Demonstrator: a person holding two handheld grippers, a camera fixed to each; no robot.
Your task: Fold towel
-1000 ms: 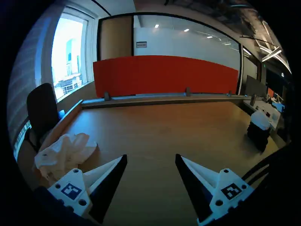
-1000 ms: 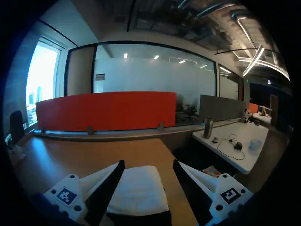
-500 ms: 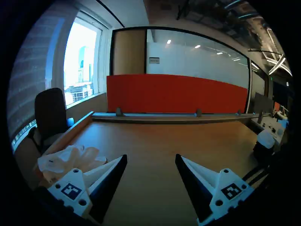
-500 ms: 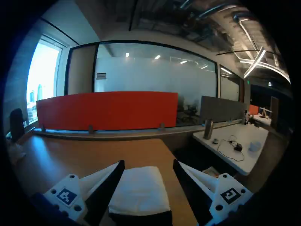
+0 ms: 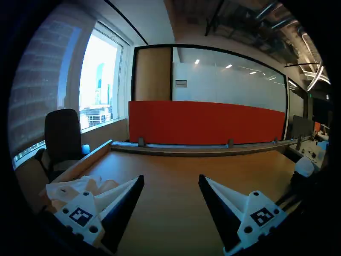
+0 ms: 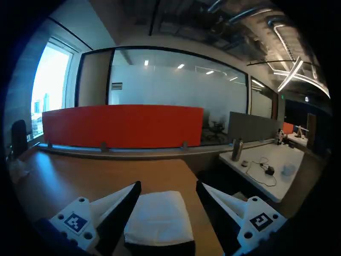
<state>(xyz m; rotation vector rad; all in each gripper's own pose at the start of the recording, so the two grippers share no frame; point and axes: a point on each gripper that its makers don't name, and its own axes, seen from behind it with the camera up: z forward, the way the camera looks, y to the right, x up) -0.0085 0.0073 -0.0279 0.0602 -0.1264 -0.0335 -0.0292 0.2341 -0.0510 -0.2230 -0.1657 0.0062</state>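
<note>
Folding looks partly done — one white folded towel point(image 6: 158, 213) lies flat near the table point(image 6: 85, 175) edge, between the wide-spread fingers of the right gripper point(image 6: 168, 184), which grips nothing. The left gripper point(image 5: 170, 177) is likewise agape and empty; beside it a crumpled towel point(image 5: 70, 187) — possibly several — waits unfolded.

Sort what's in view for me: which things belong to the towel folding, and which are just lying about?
Job: crumpled white towel on the wooden desk; folded white towel; open left gripper; open right gripper.
Lying about: black office chair; red desk partition; metal bottle and pale cup on the neighbouring white desk.
</note>
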